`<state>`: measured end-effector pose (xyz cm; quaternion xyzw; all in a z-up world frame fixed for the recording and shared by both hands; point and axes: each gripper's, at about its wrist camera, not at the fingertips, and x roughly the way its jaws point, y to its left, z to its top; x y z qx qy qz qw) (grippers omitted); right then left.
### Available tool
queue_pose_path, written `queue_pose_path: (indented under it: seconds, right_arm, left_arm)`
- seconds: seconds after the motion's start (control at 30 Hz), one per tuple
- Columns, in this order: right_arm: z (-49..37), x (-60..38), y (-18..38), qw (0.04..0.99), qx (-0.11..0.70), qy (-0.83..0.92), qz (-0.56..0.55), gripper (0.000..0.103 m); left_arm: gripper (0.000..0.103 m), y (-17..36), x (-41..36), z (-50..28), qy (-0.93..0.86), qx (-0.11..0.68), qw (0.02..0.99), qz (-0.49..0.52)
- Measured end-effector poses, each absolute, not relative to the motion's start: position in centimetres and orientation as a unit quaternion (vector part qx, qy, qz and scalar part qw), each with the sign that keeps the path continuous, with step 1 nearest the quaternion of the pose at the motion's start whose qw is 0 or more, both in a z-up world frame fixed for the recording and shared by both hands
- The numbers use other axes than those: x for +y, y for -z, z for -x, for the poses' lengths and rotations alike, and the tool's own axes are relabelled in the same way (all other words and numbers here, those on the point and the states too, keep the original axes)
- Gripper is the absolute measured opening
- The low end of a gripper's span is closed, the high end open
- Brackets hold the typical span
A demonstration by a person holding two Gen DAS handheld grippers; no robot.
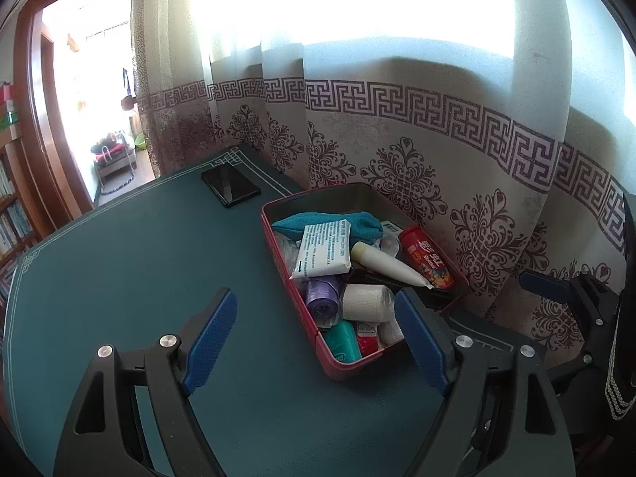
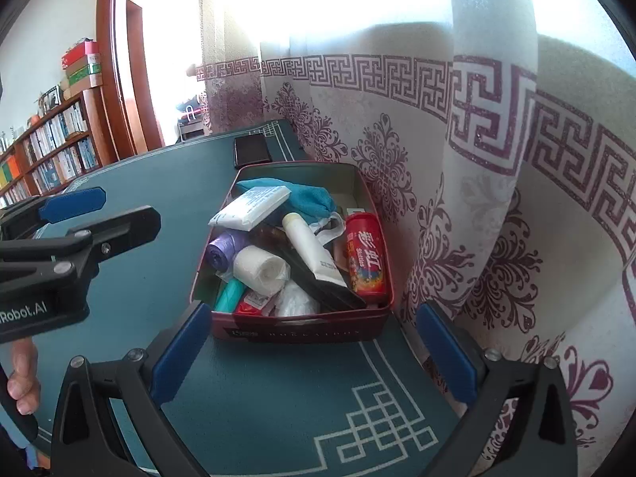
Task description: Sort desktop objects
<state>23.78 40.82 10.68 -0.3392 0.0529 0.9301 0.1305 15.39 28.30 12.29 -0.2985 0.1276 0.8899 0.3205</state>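
Observation:
A red tin box (image 1: 349, 369) (image 2: 298, 330) stands at the table's right side against the curtain. It holds a teal pouch (image 1: 330, 224), a white tissue pack (image 1: 324, 250), a white tube (image 2: 310, 246), a red candy can (image 2: 365, 254), a purple bag roll (image 2: 222, 248), a white bandage roll (image 2: 260, 268) and a teal roll (image 1: 342, 342). My left gripper (image 1: 316, 338) is open, with the box's near corner between its blue pads (image 1: 210, 338), untouched. My right gripper (image 2: 312, 353) is open just before the box's short wall, holding nothing.
A black phone (image 1: 230, 185) (image 2: 252, 149) lies at the far end of the green table mat (image 1: 139, 258). The patterned curtain (image 1: 437, 139) hangs close behind the box. A bookshelf (image 2: 51, 147) and a doorway stand at the left. A person's fingers (image 2: 24, 381) show at the left edge.

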Motion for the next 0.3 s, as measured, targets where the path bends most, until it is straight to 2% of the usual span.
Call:
queue_pose_path:
  seconds: [0.3]
  right_arm:
    - [-23.4, 41.2, -9.7, 0.132, 0.055, -0.926, 0.35, 0.103]
  left_arm:
    - [0.085, -12.0, 29.2, -16.5, -0.891, 0.15, 0.328, 0.277]
